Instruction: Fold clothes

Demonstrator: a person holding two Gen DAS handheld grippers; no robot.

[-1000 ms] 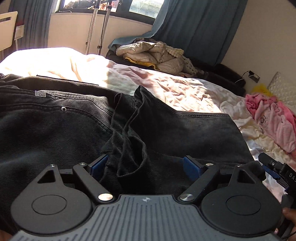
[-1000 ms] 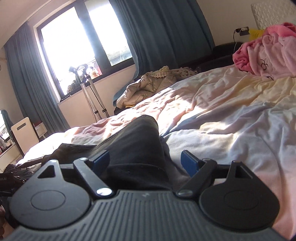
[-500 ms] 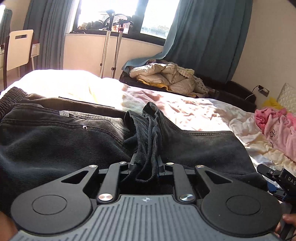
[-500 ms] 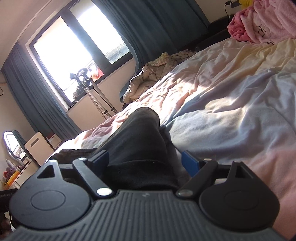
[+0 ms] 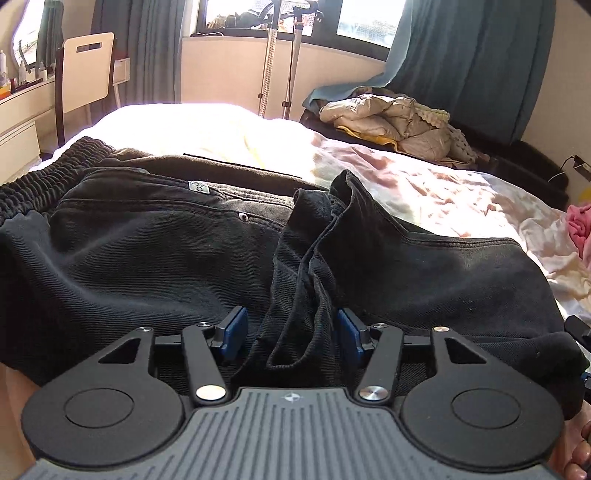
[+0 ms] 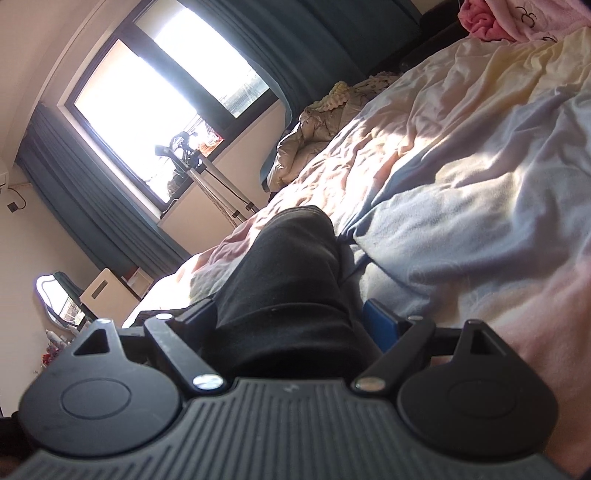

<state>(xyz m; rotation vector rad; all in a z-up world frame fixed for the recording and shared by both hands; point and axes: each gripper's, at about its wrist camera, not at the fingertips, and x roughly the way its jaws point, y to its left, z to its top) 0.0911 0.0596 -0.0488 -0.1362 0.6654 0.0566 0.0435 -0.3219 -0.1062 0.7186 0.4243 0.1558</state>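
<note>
**Both jaws apart, a ridge of black trousers between each pair**

The left gripper (image 5: 291, 332) has just been opening its jaws; they now stand apart with a bunched vertical fold of the black trousers (image 5: 155, 258) between them, and neither blue pad (image 5: 233, 332) appears to press on the cloth. The fold runs straight away from the gripper, so its long axis lies in line with the way the jaws point. To the left of the fold spreads the seat of the trousers with its elastic waistband (image 5: 44, 173); to the right lies a flatter panel ending in a hem.

The right gripper (image 6: 291, 314) also has its jaws wide apart, straddling a rounded hump of the same dark cloth that runs forward from it. I cannot tell whether its pads touch the fabric; it looks like no grip.

The trousers lie across the near side of the bed (image 5: 424, 181), on pale crumpled bedding. A pink garment (image 6: 517, 18) lies well apart, further along the bed.

Judging from this, the left hand is the one nearer the middle ridge, and closing on it again would need no sideways shift.
</note>
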